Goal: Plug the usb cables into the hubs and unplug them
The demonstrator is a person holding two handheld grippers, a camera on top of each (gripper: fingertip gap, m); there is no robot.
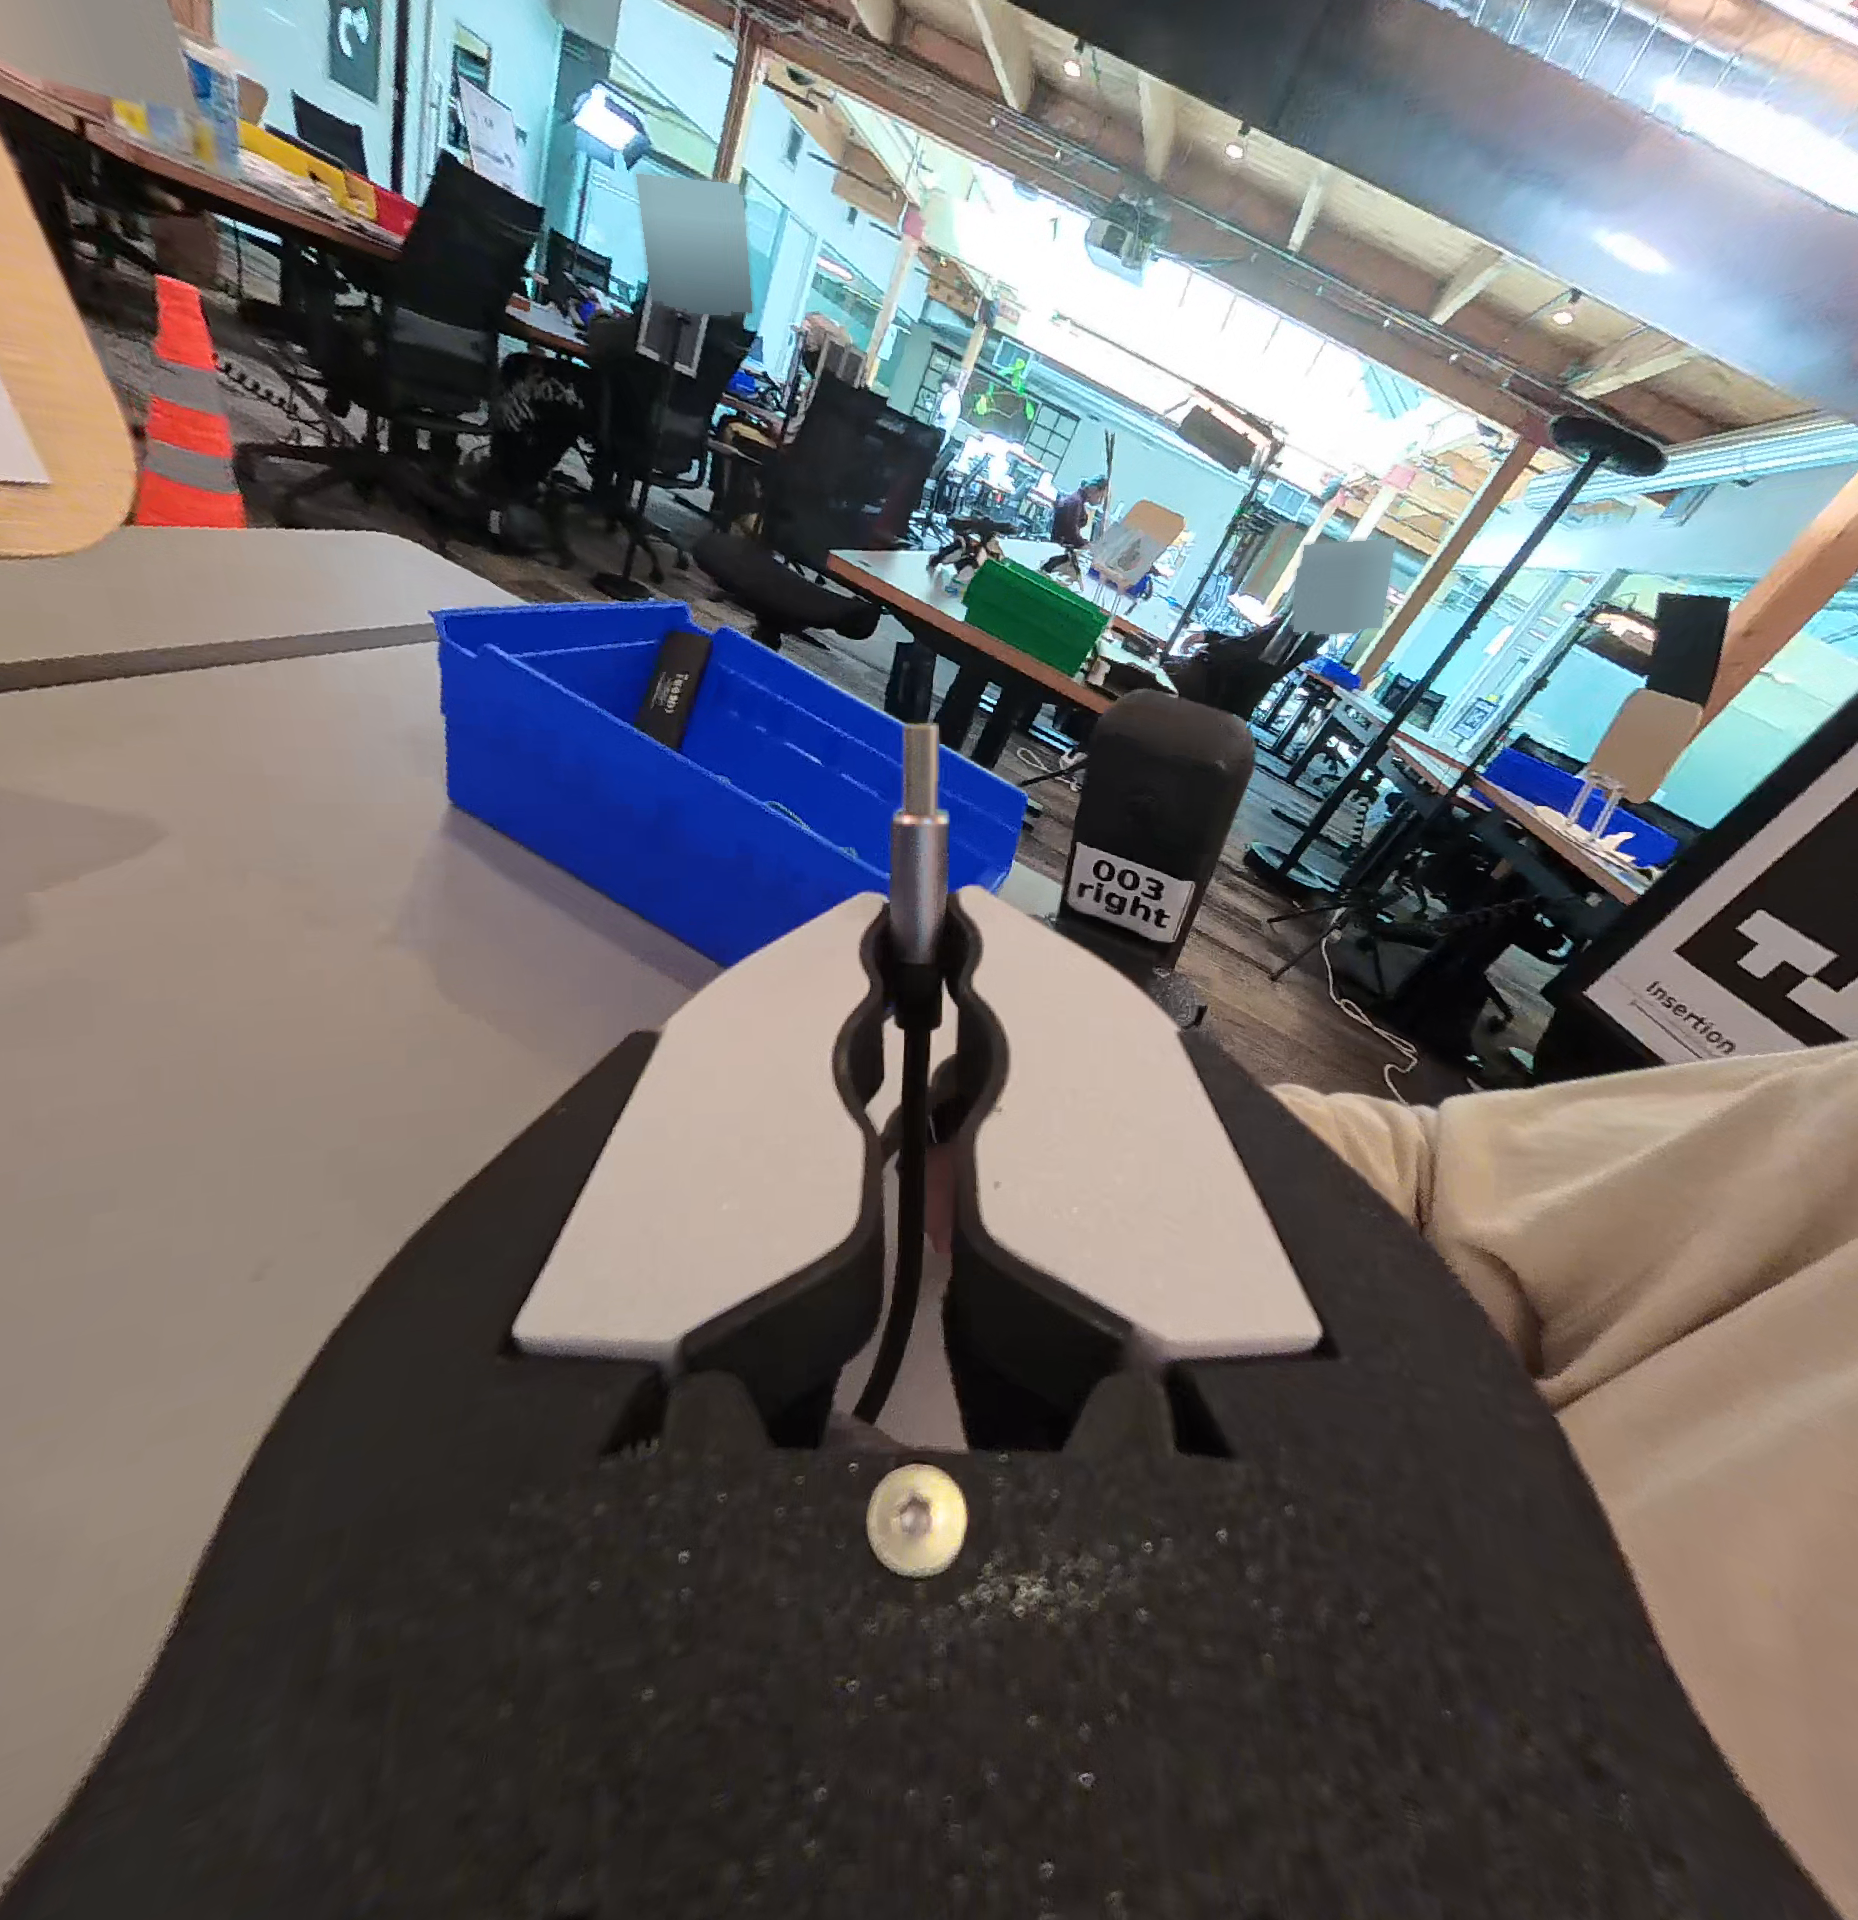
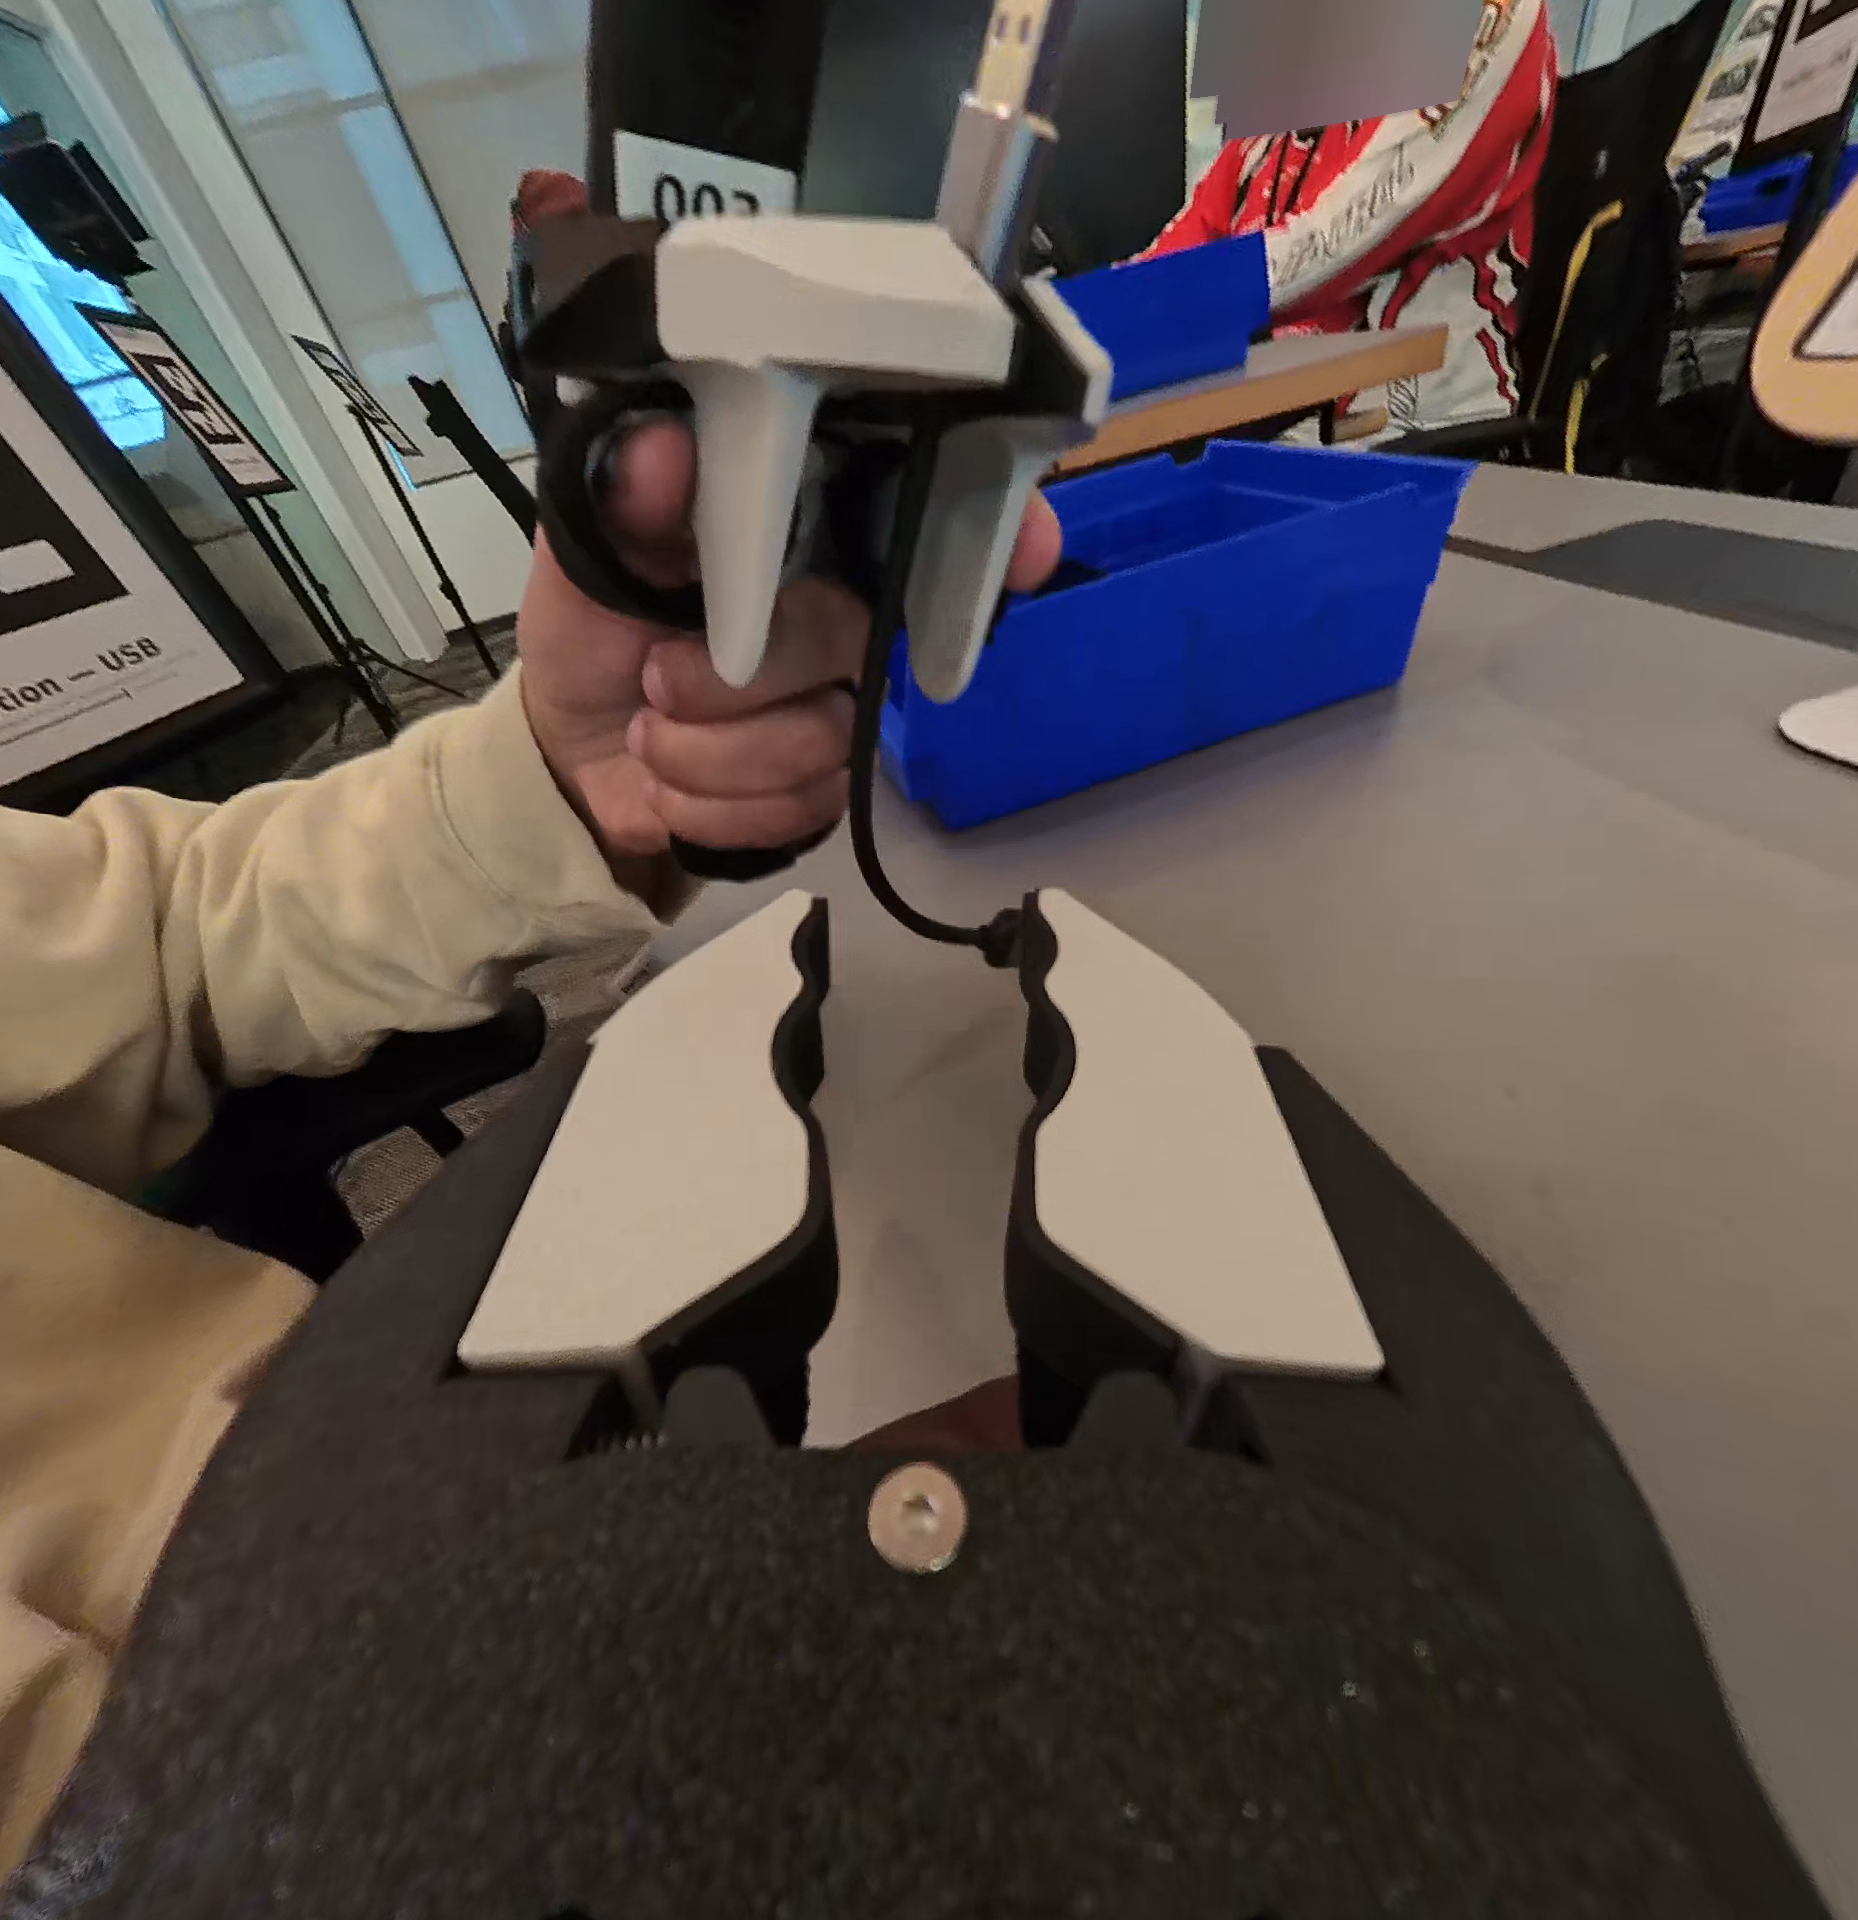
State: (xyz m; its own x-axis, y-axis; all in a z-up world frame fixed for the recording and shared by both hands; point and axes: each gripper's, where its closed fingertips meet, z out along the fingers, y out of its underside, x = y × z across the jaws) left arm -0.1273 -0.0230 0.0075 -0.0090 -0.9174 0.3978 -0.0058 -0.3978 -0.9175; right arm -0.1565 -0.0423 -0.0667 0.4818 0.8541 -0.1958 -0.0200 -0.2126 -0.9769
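Fingers of the left gripper (image 1: 920,925) are clenched on a silver plug (image 1: 921,831) whose long axis runs straight up the middle of the left wrist view, its narrow metal tip pointing away from the camera toward the blue bin (image 1: 696,821). Its black cable (image 1: 907,1195) trails back between the fingers toward the bottom of the frame.

In the right wrist view the right gripper (image 2: 930,925) is released, fingers spread with bare grey table (image 2: 1424,1039) showing between them; the cable (image 2: 868,790) curves down from the left gripper (image 2: 852,343), held in a hand (image 2: 696,727), to a black end touching the right finger's tip.

Beyond lies open tabletop up to the bin, which sits at the table's far edge. A black stick-shaped device (image 1: 678,688) leans inside it; whether it is a hub is hard to make out. The plug's top is cut off at the upper edge of the right wrist view.
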